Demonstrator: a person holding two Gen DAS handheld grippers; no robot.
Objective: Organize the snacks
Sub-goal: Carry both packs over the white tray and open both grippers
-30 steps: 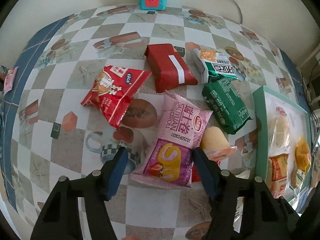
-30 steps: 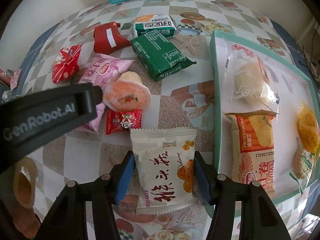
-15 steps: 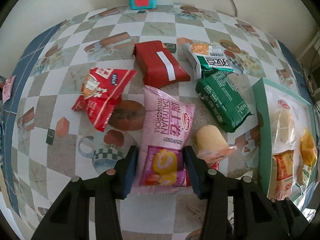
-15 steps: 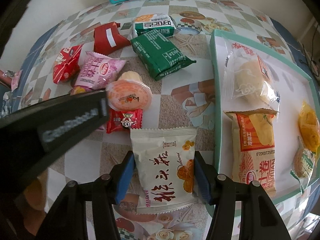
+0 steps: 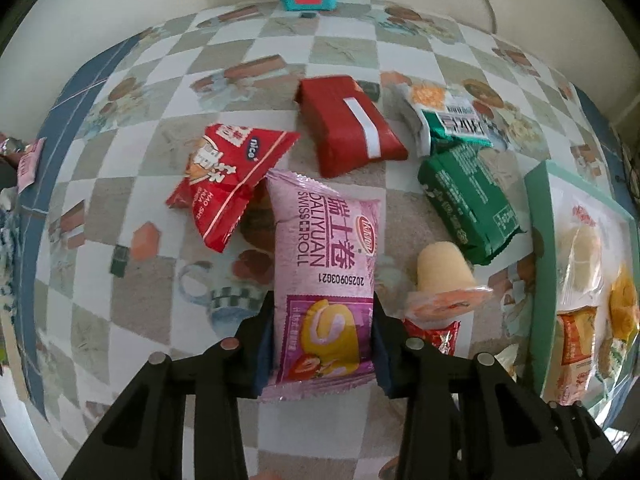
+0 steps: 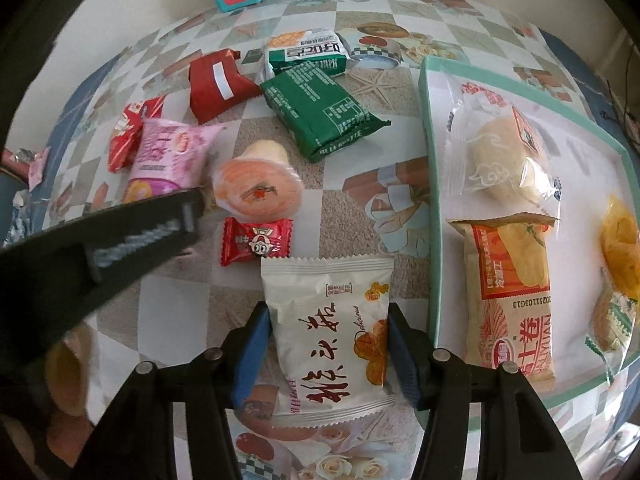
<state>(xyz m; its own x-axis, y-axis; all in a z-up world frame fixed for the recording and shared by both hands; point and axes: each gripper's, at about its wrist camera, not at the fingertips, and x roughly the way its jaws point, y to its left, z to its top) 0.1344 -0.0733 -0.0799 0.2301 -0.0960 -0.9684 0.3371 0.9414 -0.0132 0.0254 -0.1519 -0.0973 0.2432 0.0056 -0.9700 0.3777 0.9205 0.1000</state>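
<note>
On the left of the checkered tablecloth [image 5: 348, 52] lies a red snack bag [image 5: 224, 184], its near corner close against the top edge of the pink Swiss roll packet [image 5: 326, 276]. The left gripper [image 5: 323, 340] is clamped on the lower end of that packet, a blue pad pressed to each long side, which looks like a hold chosen so that the packet can be lifted lengthwise without crushing the roll inside. Behind it sit a red wrapped block [image 5: 348, 124], a green-and-white packet [image 5: 448, 116] and a dark green packet [image 5: 468, 204], all loose on the cloth and so probably not yet sorted. Next comes a jelly cup [image 6: 256, 184] tipped on its side, its foil lid facing the right camera, with a small red candy [image 6: 256, 240] just in front of it. The right gripper [image 6: 328, 354] has its pads tight against both edges of the white pastry packet [image 6: 330, 332], gripped near the bottom seal; the packet lies right beside the rim of the teal tray [image 6: 434, 216], so I judge that a short carry sideways would take it in. On the tray already rest a clear-wrapped pastry [image 6: 500, 160], an orange Swiss roll packet [image 6: 516, 292] and, at the far right, a yellow snack [image 6: 620, 256], laid flat side by side, seemingly to leave room for more.
</note>
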